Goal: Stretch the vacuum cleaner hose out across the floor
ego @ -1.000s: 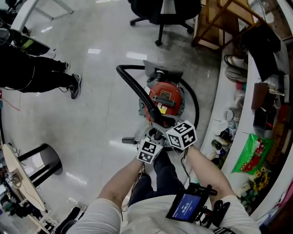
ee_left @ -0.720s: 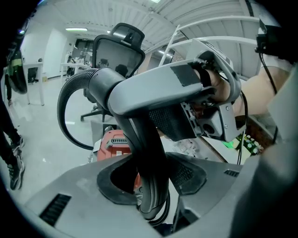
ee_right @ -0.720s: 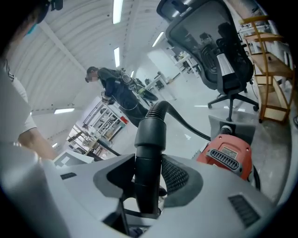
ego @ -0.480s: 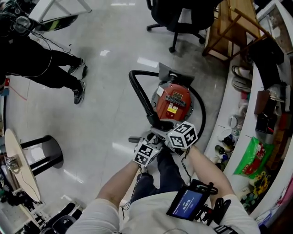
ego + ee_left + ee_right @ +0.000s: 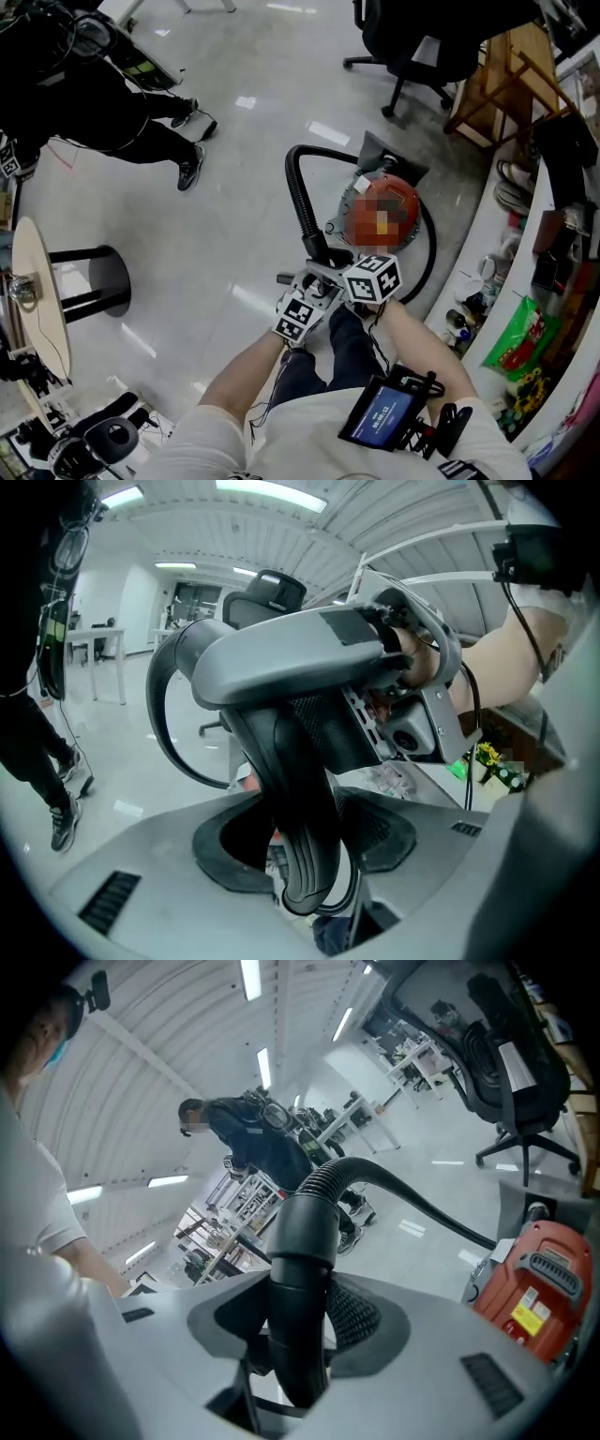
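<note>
Shiny grey floor [image 5: 216, 244] in some kind of lab/office, with an office chair [image 5: 422, 37] up top, a cluttered counter [image 5: 511, 272] on the right and a person in black [image 5: 103, 103] standing off to the left. The red vacuum cleaner [image 5: 530, 1288] sits on the floor just in front of the person's knees, and the black hose [image 5: 298, 192] loops up from it in a tight arch and comes right back down to the grippers. The left gripper [image 5: 305, 855] is clamped on the curved handle [image 5: 291, 761] at the hose end, and the right gripper [image 5: 300, 1335] is squeezed around the smooth cuff [image 5: 302, 1241] just below the ribbed part. So the grab is sorted, but I'd say the stretching has barely started. The hose is all bunched next to the cleaner, and the held end needs pulling well away across the open floor
</note>
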`<action>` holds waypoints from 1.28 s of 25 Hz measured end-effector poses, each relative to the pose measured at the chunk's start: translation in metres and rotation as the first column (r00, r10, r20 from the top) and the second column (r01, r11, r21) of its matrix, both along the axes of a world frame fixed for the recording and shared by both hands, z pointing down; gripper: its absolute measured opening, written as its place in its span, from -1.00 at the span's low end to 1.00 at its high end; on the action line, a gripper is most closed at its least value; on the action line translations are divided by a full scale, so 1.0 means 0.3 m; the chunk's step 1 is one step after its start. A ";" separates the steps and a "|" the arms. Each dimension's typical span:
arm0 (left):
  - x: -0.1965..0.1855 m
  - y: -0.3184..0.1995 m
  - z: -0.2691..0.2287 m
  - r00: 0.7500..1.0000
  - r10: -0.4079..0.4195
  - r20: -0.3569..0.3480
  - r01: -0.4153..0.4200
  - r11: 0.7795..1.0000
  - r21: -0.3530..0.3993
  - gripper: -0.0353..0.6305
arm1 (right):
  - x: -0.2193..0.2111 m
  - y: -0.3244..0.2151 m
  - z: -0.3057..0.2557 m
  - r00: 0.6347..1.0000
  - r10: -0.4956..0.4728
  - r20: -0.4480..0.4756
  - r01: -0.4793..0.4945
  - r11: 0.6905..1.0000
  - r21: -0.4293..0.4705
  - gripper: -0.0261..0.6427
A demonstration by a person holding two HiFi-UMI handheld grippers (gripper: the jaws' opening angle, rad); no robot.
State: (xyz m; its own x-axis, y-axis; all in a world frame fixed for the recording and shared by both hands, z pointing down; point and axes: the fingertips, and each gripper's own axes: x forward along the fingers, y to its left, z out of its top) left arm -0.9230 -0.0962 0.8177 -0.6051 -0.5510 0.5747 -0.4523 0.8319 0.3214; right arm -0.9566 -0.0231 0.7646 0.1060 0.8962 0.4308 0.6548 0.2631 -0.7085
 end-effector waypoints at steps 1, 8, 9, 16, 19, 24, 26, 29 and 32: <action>0.012 0.017 -0.007 1.000 -0.012 0.018 0.012 1.000 -0.003 -0.34 | 0.014 0.018 -0.007 1.000 0.002 -0.001 -0.002 1.000 0.003 -0.40; 0.122 0.109 0.039 0.996 -0.084 0.037 0.086 0.995 -0.054 -0.34 | 0.045 0.114 -0.030 0.998 0.059 -0.014 -0.058 0.998 0.037 -0.40; 0.146 0.117 0.069 0.996 -0.087 0.022 0.088 0.994 -0.065 -0.34 | 0.040 0.126 -0.031 0.998 0.066 -0.017 -0.065 0.997 0.042 -0.40; 0.220 0.145 0.207 0.994 -0.108 -0.031 0.104 0.989 -0.107 -0.34 | 0.059 0.167 -0.057 0.998 0.062 -0.011 -0.061 0.996 0.059 -0.40; 0.217 0.153 0.245 0.994 -0.103 -0.029 0.099 0.988 -0.116 -0.34 | 0.060 0.181 -0.084 0.997 0.071 -0.006 -0.071 0.996 0.054 -0.40; 0.167 0.142 0.241 0.996 -0.085 0.022 0.087 0.990 -0.114 -0.34 | 0.022 0.164 -0.126 0.994 0.109 0.009 -0.109 0.993 0.047 -0.40; 0.150 0.124 0.220 0.997 -0.063 0.037 0.066 0.991 -0.115 -0.34 | 0.007 0.139 -0.150 0.992 0.129 0.012 -0.129 0.991 0.037 -0.40; 0.115 0.109 0.161 0.997 -0.020 0.068 0.028 0.993 -0.112 -0.34 | -0.042 0.109 -0.204 0.983 0.182 0.006 -0.182 0.983 0.011 -0.40; 0.066 0.109 0.092 0.994 0.021 0.103 -0.009 0.993 -0.122 -0.34 | -0.116 0.078 -0.266 0.966 0.256 -0.012 -0.257 0.966 -0.027 -0.40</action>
